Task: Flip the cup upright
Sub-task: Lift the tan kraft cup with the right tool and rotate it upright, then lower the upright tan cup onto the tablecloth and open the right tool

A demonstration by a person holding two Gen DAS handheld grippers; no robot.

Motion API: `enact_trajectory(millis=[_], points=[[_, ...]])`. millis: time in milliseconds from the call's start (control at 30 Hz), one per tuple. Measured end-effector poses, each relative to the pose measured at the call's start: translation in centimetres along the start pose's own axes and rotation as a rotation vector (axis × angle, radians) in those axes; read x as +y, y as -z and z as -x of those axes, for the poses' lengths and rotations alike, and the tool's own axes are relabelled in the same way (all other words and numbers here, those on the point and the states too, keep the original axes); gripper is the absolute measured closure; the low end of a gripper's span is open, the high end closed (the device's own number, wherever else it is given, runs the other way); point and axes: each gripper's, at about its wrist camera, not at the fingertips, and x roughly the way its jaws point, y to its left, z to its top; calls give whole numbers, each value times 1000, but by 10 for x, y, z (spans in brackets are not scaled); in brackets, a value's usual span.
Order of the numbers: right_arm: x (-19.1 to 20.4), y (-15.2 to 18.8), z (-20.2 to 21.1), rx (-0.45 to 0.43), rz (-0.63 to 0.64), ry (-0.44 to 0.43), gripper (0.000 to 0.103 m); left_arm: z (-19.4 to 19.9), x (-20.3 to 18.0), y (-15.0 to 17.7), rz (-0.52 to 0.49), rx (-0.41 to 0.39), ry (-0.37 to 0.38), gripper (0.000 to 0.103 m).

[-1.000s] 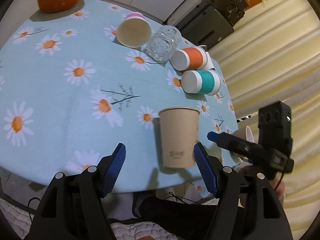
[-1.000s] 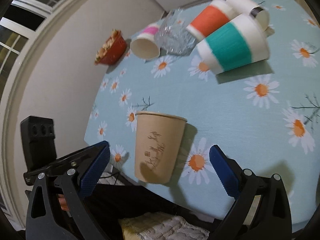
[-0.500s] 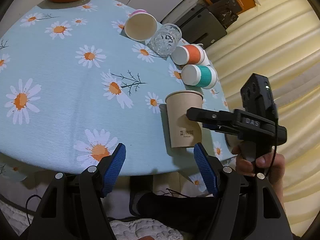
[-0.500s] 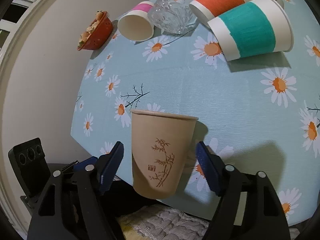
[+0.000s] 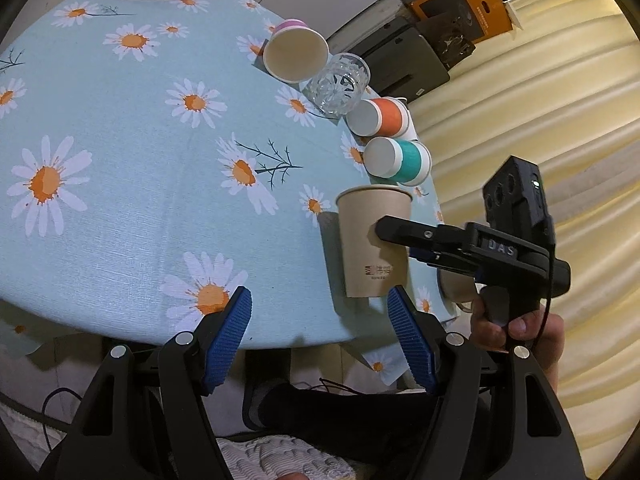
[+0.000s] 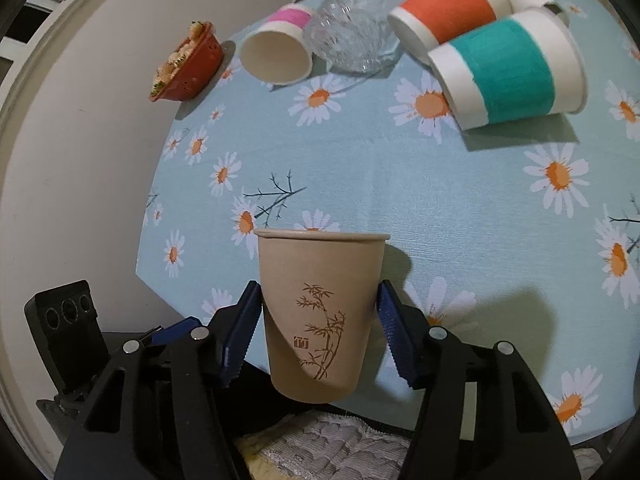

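Note:
A tan paper cup [image 6: 320,312] with a bamboo print stands upright, mouth up, near the table's front edge; it also shows in the left wrist view [image 5: 374,246]. My right gripper [image 6: 318,330] is shut on it, one blue pad on each side of its wall. In the left wrist view the right gripper's black finger [image 5: 420,236] lies across the cup. My left gripper [image 5: 320,336] is open and empty, just in front of the table edge, short of the cup.
Lying on their sides further back are a teal-banded cup [image 6: 508,68], an orange-banded cup [image 6: 448,8], a pink-banded cup [image 6: 280,48] and a clear glass [image 6: 352,36]. A red bowl of food [image 6: 184,68] stands at the far edge. The daisy tablecloth [image 5: 120,140] drops off near the tan cup.
My right gripper moved in and closed its pads on the tan cup. My left gripper pulled back from the cup and stayed open.

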Motion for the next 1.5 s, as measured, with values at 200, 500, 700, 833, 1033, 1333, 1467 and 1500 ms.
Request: enact_trajectory(millis=[200,500,700,833,1033,1333,1467,1500], points=[[13,20,23,-151,42,9,44,8,-4,1,-33,-45,-16,34],[34,58,40,-445,108,51,44,23,-2,-4,-45,-122,-47,34],[44,75,50,-626,155,103,44,26,0,-7,-37,-137,-40,34],[47,85,47,-730,165,142,43,30,2,-7,-26,-152,-34,34],[53,99,27,-860,202,205,43,34,6,-6,-1,-164,-1,34],[54,112,-4,-1032,270,394,43,38,10,-7,16,-181,13,34],[50,114,-17,-1060,263,442,43,38,10,-6,14,-180,12,34],[50,114,-21,-1057,262,464,43,38,10,-6,15,-180,10,34]])
